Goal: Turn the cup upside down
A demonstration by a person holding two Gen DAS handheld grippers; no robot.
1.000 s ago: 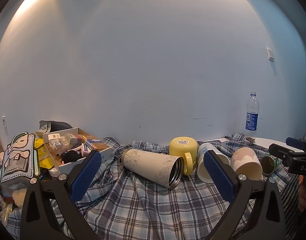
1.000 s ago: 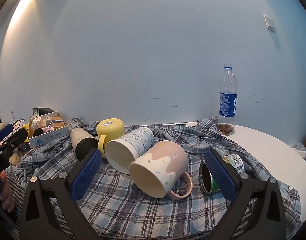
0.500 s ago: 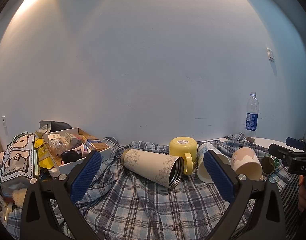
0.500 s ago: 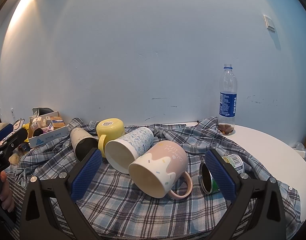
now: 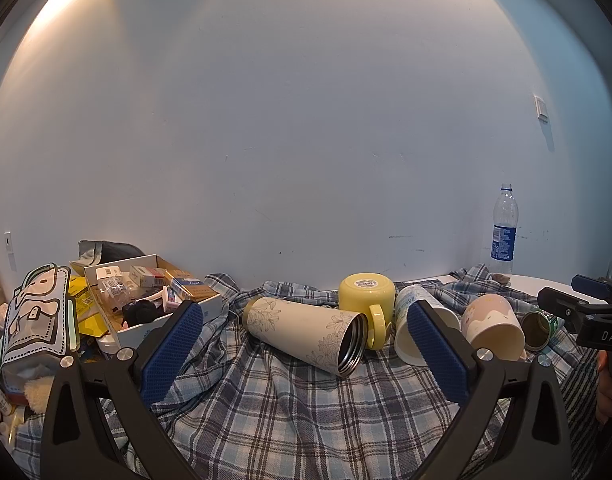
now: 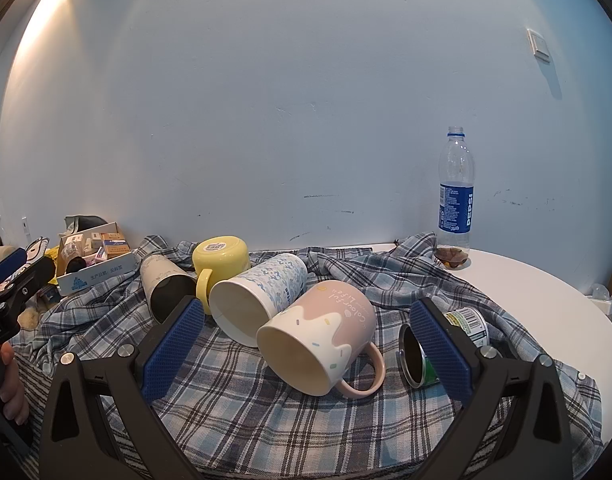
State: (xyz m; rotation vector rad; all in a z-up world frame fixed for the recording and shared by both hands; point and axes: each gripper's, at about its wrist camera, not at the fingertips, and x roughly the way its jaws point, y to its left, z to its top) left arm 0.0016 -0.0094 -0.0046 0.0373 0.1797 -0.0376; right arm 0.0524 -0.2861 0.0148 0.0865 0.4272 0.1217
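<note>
Cups tipped over on the checked cloth, nothing picked up yet

Both the left gripper and right gripper gape wide and empty. The pink mug lies on its side at centre frame; probably ceramic, stiff, glossy, breakable, so grip across its body, not the handle.

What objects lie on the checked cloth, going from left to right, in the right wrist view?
Cream tumbler → yellow cup → blue-patterned cup → pink mug → small can.
</note>
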